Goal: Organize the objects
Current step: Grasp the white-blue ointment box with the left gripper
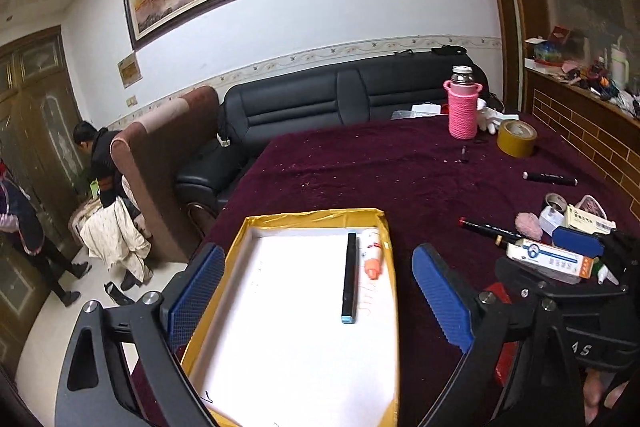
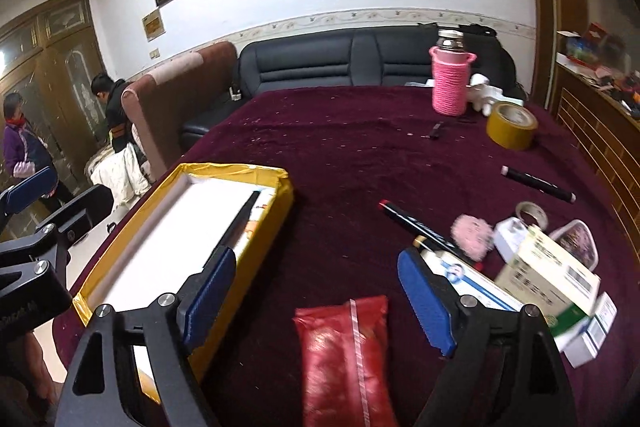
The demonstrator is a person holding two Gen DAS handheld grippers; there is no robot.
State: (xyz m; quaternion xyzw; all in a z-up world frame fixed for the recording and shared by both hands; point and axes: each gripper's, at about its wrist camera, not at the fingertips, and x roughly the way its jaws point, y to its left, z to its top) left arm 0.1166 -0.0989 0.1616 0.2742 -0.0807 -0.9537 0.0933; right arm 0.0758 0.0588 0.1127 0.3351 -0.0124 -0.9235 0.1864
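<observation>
Tray point(image 1: 240, 239) sits near-left on table point(image 1: 360, 171), holding marker point(image 1: 350, 279) and tube point(image 1: 371, 255). Left gripper point(image 1: 320, 295) and right gripper point(image 2: 316, 299) gape empty. Risk: stacked boxes point(image 2: 548, 275) at right topple if nudged.

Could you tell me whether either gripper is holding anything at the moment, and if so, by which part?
Nothing is held. The left gripper hangs with its jaws wide apart above the yellow-rimmed tray, and the right gripper stands open over the red packet, touching nothing.

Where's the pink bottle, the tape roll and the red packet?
pink bottle point(image 1: 463, 115), left wrist view, on its knitted sleeve
tape roll point(image 1: 516, 143), left wrist view, outer side
red packet point(image 2: 344, 355), right wrist view, middle
</observation>
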